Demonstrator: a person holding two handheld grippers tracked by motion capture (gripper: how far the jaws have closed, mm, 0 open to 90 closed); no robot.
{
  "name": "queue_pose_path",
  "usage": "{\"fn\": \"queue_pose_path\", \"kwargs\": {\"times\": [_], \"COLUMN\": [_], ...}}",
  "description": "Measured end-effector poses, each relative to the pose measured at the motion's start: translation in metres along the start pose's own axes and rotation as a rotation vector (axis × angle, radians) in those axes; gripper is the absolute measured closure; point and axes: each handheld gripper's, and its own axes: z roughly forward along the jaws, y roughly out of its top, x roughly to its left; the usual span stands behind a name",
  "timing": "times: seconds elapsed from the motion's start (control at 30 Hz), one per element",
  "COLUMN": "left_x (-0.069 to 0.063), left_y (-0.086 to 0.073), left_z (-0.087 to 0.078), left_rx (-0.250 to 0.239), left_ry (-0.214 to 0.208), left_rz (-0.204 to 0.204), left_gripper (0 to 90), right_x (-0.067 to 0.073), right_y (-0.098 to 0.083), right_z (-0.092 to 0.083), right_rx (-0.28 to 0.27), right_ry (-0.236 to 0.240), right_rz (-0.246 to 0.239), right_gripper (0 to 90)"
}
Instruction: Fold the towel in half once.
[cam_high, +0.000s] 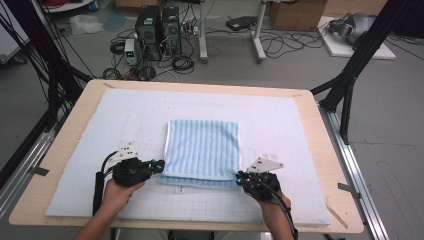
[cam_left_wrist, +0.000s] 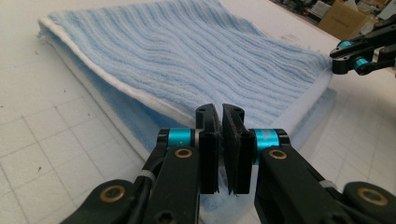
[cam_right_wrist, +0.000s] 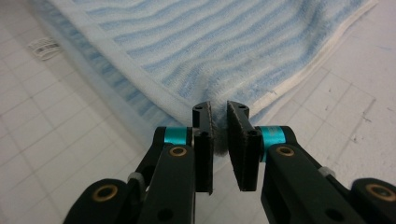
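A folded towel (cam_high: 202, 147) with light-blue and white stripes lies in the middle of the white grid mat (cam_high: 285, 115). My left gripper (cam_high: 161, 165) is at the towel's near left corner. In the left gripper view its jaws (cam_left_wrist: 220, 109) stand nearly together, pinching the white-hemmed top layer of the towel (cam_left_wrist: 187, 60), which is lifted slightly. My right gripper (cam_high: 240, 177) is at the near right corner. In the right gripper view it (cam_right_wrist: 220, 106) is closed on the corner of the towel (cam_right_wrist: 224, 42), with cloth visible between the pads. The right gripper (cam_left_wrist: 348, 58) also appears far off in the left gripper view.
The mat covers a wooden table (cam_high: 70, 145) whose bare rim runs all around it. A small white label (cam_right_wrist: 44, 46) lies on the mat by the towel's near edge. Beyond the table, computer towers (cam_high: 157, 30), cables and black frame legs (cam_high: 350, 75) stand on the floor.
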Motion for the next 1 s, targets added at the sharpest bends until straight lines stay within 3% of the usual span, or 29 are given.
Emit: {"fn": "queue_pose_path", "kwargs": {"times": [0.13, 0.27, 0.33, 0.4, 0.47, 0.57, 0.63, 0.7, 0.73, 0.77, 0.8, 0.93, 1.0], "left_x": [-0.002, -0.003, -0.003, -0.003, -0.002, 0.001, 0.005, 0.007, 0.006, 0.005, 0.005, 0.011, 0.013], "left_y": [-0.006, -0.017, -0.023, -0.025, -0.022, -0.014, -0.009, -0.003, -0.001, 0.000, 0.000, 0.000, 0.000], "left_z": [-0.006, -0.006, -0.002, 0.001, -0.001, -0.003, 0.001, 0.007, 0.013, 0.017, 0.023, 0.039, 0.040], "left_rx": [0.012, 0.067, 0.096, 0.114, 0.079, 0.051, 0.039, 0.040, 0.052, 0.060, 0.080, 0.161, 0.167], "left_ry": [-0.005, -0.002, 0.010, 0.051, 0.086, 0.119, 0.113, 0.090, 0.060, 0.055, 0.055, 0.121, 0.133], "left_rz": [-0.004, -0.012, -0.015, -0.019, -0.026, -0.011, -0.019, -0.004, 0.019, 0.045, 0.066, 0.074, 0.068], "left_gripper": [84.5, 84.5, 84.4, 77.7, 60.9, 56.5, 56.7, 60.5, 66.3, 76.9, 80.2, 80.4, 80.5], "right_x": [0.006, 0.010, 0.013, 0.013, 0.011, 0.006, 0.002, -0.002, -0.004, -0.006, -0.007, -0.011, -0.014], "right_y": [-0.002, -0.005, -0.007, -0.009, -0.010, -0.005, -0.001, 0.001, 0.001, 0.001, 0.000, -0.004, -0.005], "right_z": [-0.004, -0.005, -0.003, 0.002, 0.002, -0.004, -0.003, 0.005, 0.011, 0.018, 0.022, 0.032, 0.030], "right_rx": [0.017, 0.050, 0.083, 0.118, 0.089, -0.009, -0.057, -0.068, -0.060, -0.043, -0.029, 0.039, 0.049], "right_ry": [0.014, 0.020, 0.008, 0.008, -0.003, -0.025, -0.031, -0.015, 0.003, 0.015, 0.012, 0.001, -0.003], "right_rz": [0.001, 0.004, -0.001, 0.004, 0.025, 0.050, 0.062, 0.069, 0.080, 0.075, 0.071, 0.045, 0.040], "right_gripper": [81.0, 81.0, 80.6, 71.5, 65.0, 60.8, 64.4, 68.6, 69.6, 70.3, 70.7, 70.9, 70.4]}}
